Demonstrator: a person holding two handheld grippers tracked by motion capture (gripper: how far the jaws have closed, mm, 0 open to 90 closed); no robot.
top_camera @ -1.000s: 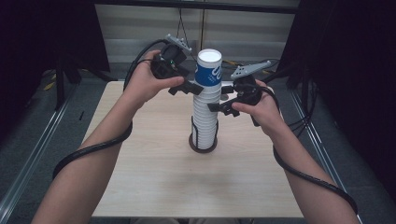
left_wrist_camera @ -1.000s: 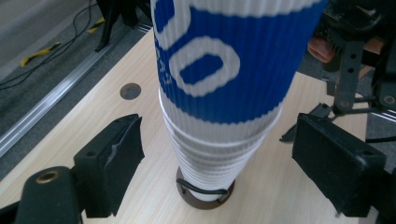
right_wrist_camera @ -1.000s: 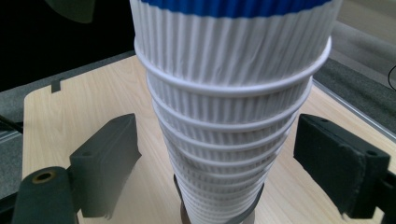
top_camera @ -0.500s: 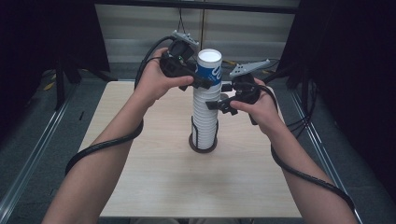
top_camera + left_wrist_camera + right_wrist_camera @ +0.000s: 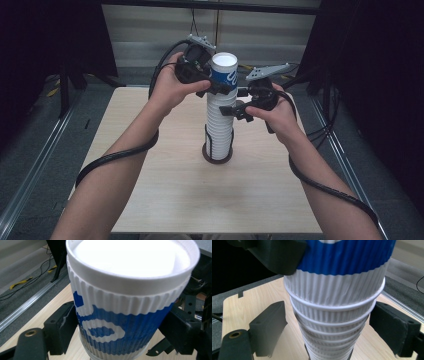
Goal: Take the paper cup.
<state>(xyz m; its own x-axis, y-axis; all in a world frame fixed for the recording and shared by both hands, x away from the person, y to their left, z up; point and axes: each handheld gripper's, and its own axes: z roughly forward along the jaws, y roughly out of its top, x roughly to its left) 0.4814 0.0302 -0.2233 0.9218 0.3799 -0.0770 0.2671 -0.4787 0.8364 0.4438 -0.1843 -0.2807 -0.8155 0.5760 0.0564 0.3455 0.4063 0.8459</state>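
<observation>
I see a ribbed white cup with blue print topping the stack at table centre. My left gripper, just closing, pinches it; right gripper spread around the stack.

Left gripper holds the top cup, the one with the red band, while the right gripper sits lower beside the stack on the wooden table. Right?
Not quite: the band on the top cup is blue, not red, as the left gripper view shows. The rest holds: the left gripper has closed on it, and the right gripper sits lower beside the stack.

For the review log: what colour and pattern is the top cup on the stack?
White ribbed top cup with blue band and white lettering; clearest in the left gripper view.
</observation>
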